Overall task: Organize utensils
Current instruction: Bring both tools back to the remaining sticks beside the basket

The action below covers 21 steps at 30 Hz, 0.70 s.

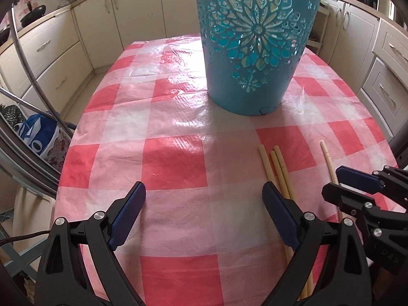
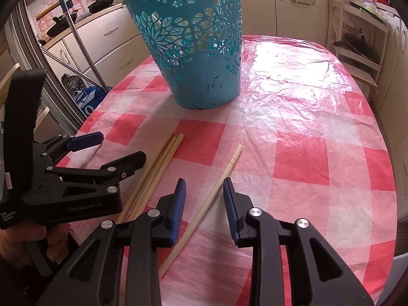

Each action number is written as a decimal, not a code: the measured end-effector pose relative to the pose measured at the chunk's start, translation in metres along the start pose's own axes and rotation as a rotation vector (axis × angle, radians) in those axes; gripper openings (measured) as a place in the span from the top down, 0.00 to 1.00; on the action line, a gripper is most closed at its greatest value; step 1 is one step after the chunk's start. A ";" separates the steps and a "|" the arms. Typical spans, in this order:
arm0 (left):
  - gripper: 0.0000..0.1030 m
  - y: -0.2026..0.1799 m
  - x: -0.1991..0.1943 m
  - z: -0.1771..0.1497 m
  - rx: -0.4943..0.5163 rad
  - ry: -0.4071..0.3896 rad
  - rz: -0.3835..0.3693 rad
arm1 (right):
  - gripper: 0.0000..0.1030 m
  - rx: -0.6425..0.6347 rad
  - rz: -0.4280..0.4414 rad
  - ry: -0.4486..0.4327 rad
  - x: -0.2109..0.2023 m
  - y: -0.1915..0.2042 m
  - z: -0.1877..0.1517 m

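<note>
Single chopstick (image 2: pixel 219 186) flat on checked tablecloth (image 2: pixel 306 153), long axis running 7 o'clock to 1 o'clock toward teal basket (image 2: pixel 201 58). Right gripper (image 2: pixel 204 193) nearer: jaws part spread, straddling its shaft, pads not touching, nothing pinched. Judged: closing here would catch mid-shaft.

Bundle of three chopsticks (image 2: pixel 158 163) at 10 o'clock from right gripper, same slant, just beside left gripper (image 1: pixel 204 204). Left jaws wide apart, empty; bundle passes under right-hand finger, outside gap.

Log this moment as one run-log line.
left gripper: open, empty | right gripper: open astride single chopstick | three chopsticks: on tablecloth | teal basket: upright
</note>
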<state>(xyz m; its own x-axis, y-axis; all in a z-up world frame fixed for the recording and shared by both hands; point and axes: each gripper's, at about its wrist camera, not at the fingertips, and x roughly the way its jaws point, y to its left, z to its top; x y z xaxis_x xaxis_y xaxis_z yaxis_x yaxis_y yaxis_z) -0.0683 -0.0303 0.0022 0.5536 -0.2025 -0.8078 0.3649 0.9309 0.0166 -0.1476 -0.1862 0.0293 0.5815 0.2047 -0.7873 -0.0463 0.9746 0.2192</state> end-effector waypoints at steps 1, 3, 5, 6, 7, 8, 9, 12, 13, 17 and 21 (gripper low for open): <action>0.14 0.000 -0.002 0.001 -0.003 -0.003 -0.003 | 0.70 0.003 0.002 0.000 0.000 0.000 0.000; 0.14 -0.001 -0.002 0.002 0.006 -0.001 -0.002 | 0.70 0.006 0.007 0.000 0.000 -0.002 0.000; 0.14 -0.003 -0.004 0.003 0.003 0.000 -0.021 | 0.69 0.010 0.013 0.000 0.000 -0.002 0.000; 0.14 -0.004 -0.005 0.003 0.000 0.001 -0.034 | 0.69 0.011 0.014 0.000 0.000 -0.002 0.000; 0.14 -0.006 -0.005 0.002 0.002 0.001 -0.037 | 0.69 0.011 0.015 0.000 -0.001 -0.003 0.000; 0.14 -0.009 -0.005 0.001 0.010 0.003 -0.034 | 0.69 0.011 0.016 0.000 -0.001 -0.003 0.000; 0.14 -0.011 -0.004 0.000 0.022 0.008 -0.027 | 0.69 0.009 0.016 0.000 -0.001 -0.002 0.000; 0.14 -0.017 0.001 -0.003 0.042 0.027 -0.017 | 0.68 0.006 0.017 0.000 -0.001 -0.002 0.000; 0.14 -0.018 0.002 -0.005 0.044 0.033 -0.016 | 0.67 0.005 0.018 0.000 -0.001 -0.002 0.000; 0.14 -0.018 0.002 -0.006 0.041 0.027 -0.015 | 0.64 -0.004 0.019 -0.001 -0.001 0.000 0.000; 0.17 -0.014 0.003 -0.002 0.037 0.027 -0.003 | 0.62 -0.011 0.017 0.001 0.000 0.002 0.000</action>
<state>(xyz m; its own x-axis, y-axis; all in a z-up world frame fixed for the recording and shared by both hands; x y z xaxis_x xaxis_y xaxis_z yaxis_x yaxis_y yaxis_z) -0.0733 -0.0436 -0.0018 0.5321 -0.1966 -0.8236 0.3940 0.9184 0.0353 -0.1474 -0.1847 0.0299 0.5796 0.2215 -0.7842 -0.0651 0.9718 0.2264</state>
